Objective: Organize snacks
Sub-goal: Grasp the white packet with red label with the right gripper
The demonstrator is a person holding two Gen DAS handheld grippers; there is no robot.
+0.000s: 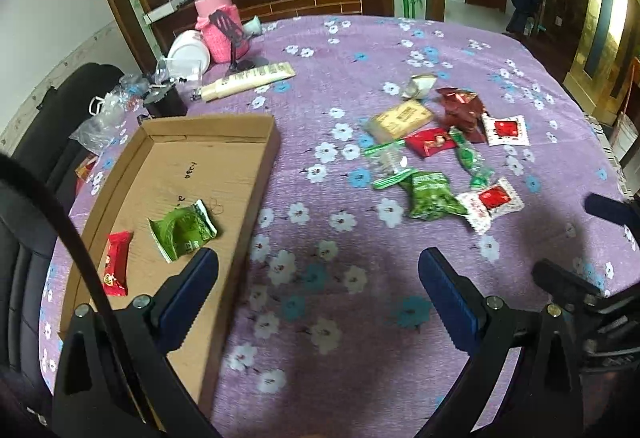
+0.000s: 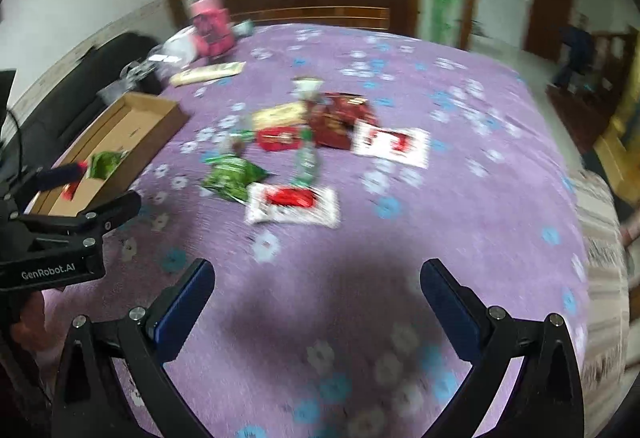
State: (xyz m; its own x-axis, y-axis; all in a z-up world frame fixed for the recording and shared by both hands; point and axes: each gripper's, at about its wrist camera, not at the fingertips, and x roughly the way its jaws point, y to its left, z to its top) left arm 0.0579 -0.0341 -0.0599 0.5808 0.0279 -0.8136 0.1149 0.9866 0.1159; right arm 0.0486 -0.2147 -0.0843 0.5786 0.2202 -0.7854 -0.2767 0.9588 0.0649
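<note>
- The table (image 1: 360, 50) with a purple flowered cloth fills both views; the left wrist view shows it sharp, the right wrist view is blurred.
- The cardboard tray (image 1: 224, 126) lies on the left part of the table. In the left wrist view its floor is plain to see, with a green packet (image 1: 182, 230) and a red packet (image 1: 116, 264) inside. The right wrist view shows only its far corner (image 2: 132, 118).
- The heap of loose snacks (image 1: 436, 154) lies in the middle of the table, well apart from the tray, ahead and to the right of the left gripper (image 1: 318, 280).
- In the right wrist view the same heap (image 2: 304, 150) is straight ahead of the right gripper (image 2: 318, 288), and a white packet with red centre (image 2: 292, 204) is the nearest one.
- The left gripper has its jaws wide apart and holds nothing; its left finger (image 1: 188, 298) hangs over the near part of the tray.
- The right gripper is also spread wide and empty, above bare cloth.
- Only the right wrist view shows the body of the left gripper (image 2: 60, 238) from the side.
</note>
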